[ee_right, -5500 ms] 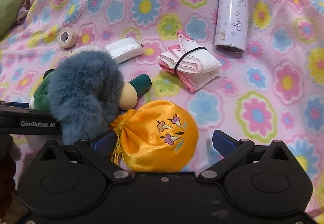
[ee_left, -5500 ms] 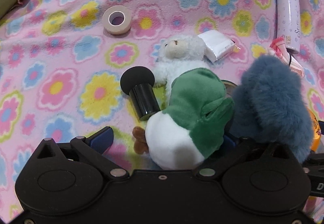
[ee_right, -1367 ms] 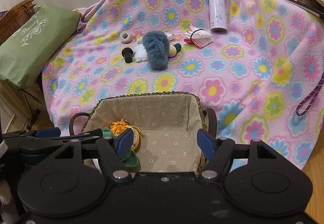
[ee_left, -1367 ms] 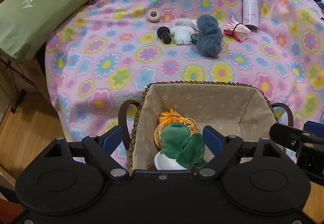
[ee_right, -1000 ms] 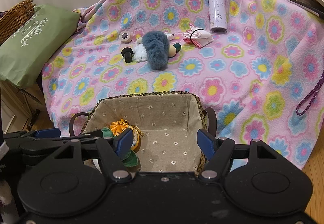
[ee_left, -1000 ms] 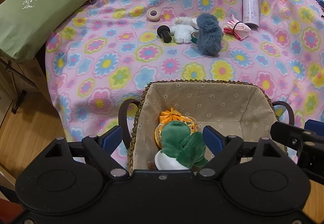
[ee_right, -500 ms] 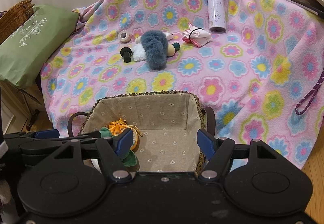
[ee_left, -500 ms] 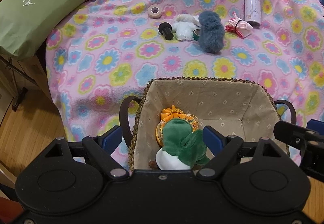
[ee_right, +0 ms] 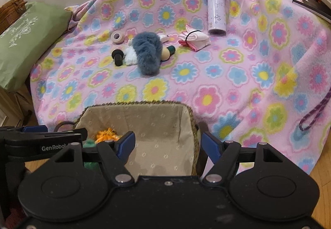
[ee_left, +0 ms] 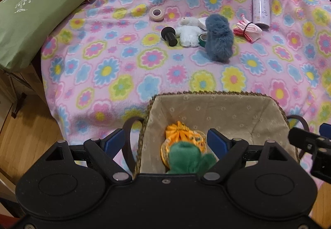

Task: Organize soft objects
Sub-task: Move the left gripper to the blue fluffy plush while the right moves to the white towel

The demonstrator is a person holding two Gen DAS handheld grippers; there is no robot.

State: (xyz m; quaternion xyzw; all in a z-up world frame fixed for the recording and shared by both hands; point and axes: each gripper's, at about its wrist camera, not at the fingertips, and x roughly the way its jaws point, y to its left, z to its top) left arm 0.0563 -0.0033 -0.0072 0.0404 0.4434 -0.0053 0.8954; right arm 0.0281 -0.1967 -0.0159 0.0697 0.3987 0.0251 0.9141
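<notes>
A lined wicker basket (ee_left: 227, 109) (ee_right: 157, 121) stands on the floor in front of the bed. In it lie an orange drawstring pouch (ee_left: 182, 138) (ee_right: 106, 133) and a green and white plush (ee_left: 188, 158). My left gripper (ee_left: 165, 142) is open and empty above the basket's left side. My right gripper (ee_right: 168, 144) is open and empty above its right side. On the flowered blanket lie a blue furry plush (ee_left: 219, 40) (ee_right: 148, 53), a white lamb plush (ee_left: 188, 32) (ee_right: 130, 55) and a folded pink cloth (ee_left: 247, 30) (ee_right: 194, 39).
Also on the blanket (ee_left: 124, 67) are a tape roll (ee_left: 156, 13), a black-headed cylinder (ee_left: 168, 35), a green cylinder with a cream end (ee_right: 168, 51) and a lilac bottle (ee_left: 260, 7) (ee_right: 216, 13). A green pillow (ee_left: 31, 13) lies to the left. The floor (ee_left: 24, 136) is wood.
Earlier both grippers took the green plush and the orange pouch from the blanket; these now lie in the basket. In the last second both views have shifted forward toward the bed.
</notes>
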